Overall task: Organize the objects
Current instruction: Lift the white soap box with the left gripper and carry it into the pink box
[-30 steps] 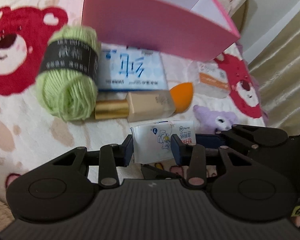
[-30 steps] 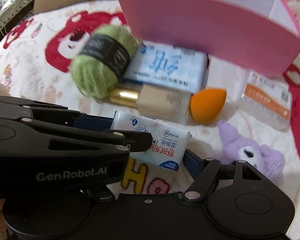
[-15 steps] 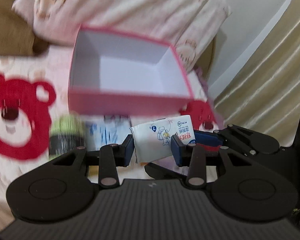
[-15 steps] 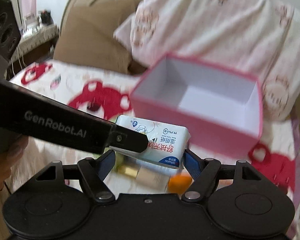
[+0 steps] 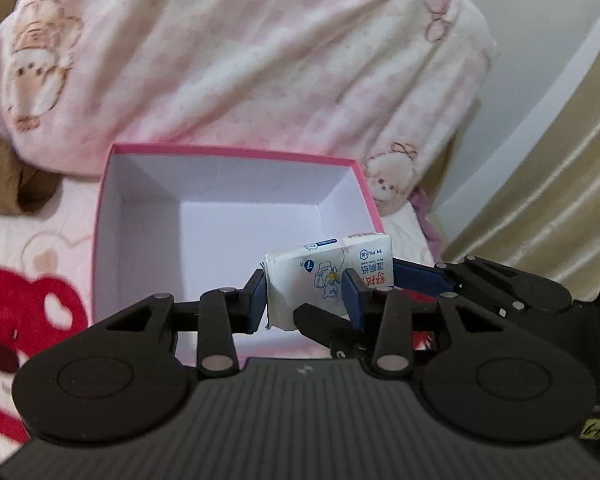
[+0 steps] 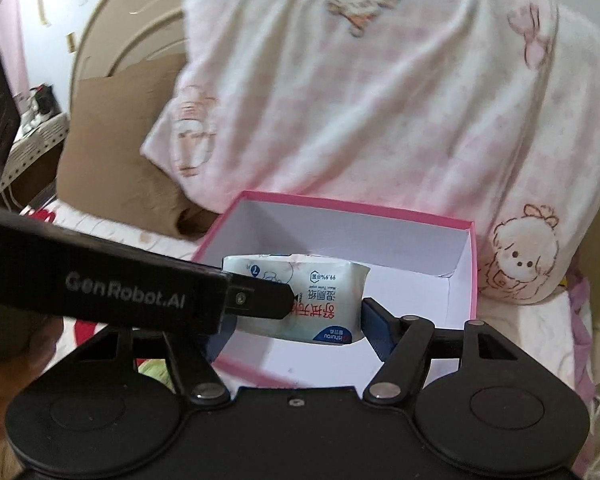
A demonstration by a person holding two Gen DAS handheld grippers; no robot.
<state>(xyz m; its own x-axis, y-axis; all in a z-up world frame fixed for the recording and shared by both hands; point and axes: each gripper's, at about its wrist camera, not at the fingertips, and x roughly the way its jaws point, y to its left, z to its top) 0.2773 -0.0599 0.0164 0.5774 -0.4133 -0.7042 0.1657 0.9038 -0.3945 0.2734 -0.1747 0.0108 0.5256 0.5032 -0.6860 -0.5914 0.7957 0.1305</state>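
1. Jaws: the left gripper (image 5: 305, 295) pinches one end of a white wet-wipes packet (image 5: 328, 276); the right gripper (image 6: 296, 330) has its jaws closing, the packet (image 6: 300, 296) between them, and whether its blue pads press the packet cannot be told.
2. Bed cover (image 5: 28, 280): white, printed with red bear faces; it carries everything below.
3. Pillow (image 6: 380, 100): pale pink with cartoon animals, propped behind the box; a brown cushion (image 6: 112, 160) lies beside it.
4. Curtain (image 5: 560, 184): beige, on the right edge.
5. Box (image 5: 236, 156): pink outside, white inside, open-topped.
6. Packet: held in the air over the box's near part.
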